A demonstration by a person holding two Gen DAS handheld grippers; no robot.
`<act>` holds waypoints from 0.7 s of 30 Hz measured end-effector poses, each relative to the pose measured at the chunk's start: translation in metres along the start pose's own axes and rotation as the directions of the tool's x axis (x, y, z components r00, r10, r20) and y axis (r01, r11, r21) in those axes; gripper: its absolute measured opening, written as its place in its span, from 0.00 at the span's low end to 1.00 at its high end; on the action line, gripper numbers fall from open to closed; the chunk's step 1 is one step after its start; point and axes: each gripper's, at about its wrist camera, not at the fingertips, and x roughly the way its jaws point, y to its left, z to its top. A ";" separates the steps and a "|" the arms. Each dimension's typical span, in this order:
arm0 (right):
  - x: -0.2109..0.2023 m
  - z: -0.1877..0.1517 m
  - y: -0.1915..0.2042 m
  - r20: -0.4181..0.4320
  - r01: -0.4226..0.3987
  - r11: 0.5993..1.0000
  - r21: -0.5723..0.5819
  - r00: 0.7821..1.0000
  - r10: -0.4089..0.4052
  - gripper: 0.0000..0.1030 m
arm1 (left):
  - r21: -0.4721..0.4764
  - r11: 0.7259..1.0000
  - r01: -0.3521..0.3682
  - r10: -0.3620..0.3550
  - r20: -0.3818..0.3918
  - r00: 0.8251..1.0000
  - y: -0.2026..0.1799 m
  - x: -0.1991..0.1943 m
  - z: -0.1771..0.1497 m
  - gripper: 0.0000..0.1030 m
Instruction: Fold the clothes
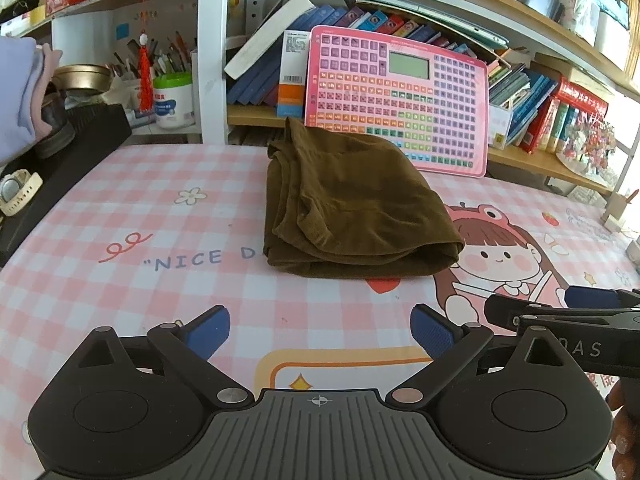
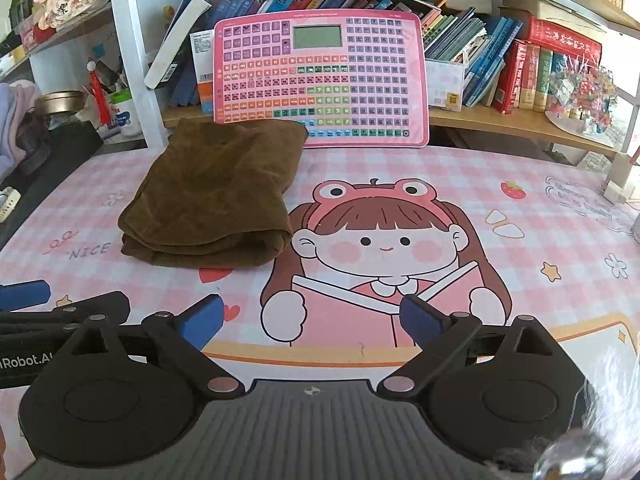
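Observation:
A brown garment lies folded into a thick rectangle on the pink checked desk mat. It also shows in the right wrist view, left of the cartoon girl print. My left gripper is open and empty, hovering near the mat's front, short of the garment. My right gripper is open and empty, to the right of the garment and nearer than it. The right gripper's side shows at the right edge of the left wrist view.
A pink keyboard toy leans against the bookshelf behind the garment. Books fill the shelf. A black box, a watch and a white jar stand at the left.

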 end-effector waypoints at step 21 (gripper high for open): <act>-0.004 -0.005 0.002 -0.001 0.016 1.000 -0.006 1.000 -0.016 0.98 | 0.031 0.999 -0.019 0.019 0.013 1.000 0.002 -0.004 -0.004 0.96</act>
